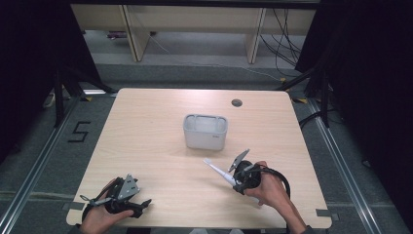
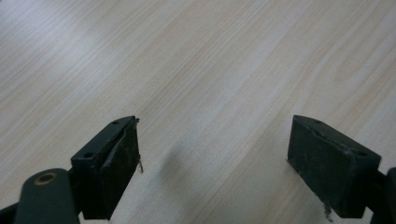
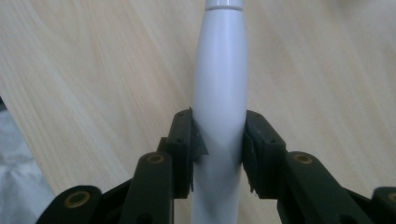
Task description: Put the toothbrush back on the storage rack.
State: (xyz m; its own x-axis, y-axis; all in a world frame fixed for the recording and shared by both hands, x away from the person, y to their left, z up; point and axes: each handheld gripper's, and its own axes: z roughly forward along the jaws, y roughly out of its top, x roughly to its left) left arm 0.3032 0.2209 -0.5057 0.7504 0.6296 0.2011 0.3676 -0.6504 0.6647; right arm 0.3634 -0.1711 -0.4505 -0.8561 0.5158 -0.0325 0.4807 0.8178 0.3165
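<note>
My right gripper [image 1: 237, 186] is shut on a white electric toothbrush [image 1: 220, 172], whose thin head end points up-left toward the white bin [image 1: 205, 131] at the table's middle. Seen from the right gripper view, the toothbrush's thick white handle [image 3: 219, 93] runs straight up between the two black pads [image 3: 184, 144], which press on both its sides above the wood. My left gripper [image 1: 141, 204] rests at the table's front left corner. Its jaws stand wide apart over bare wood, with its own midpoint [image 2: 212, 158] showing nothing between the pads.
The white bin is open-topped and looks empty from above. A round cable hole [image 1: 236, 103] sits near the table's far edge. The wooden table [image 1: 146, 136] ends just in front of both hands; grey floor and black stands surround it.
</note>
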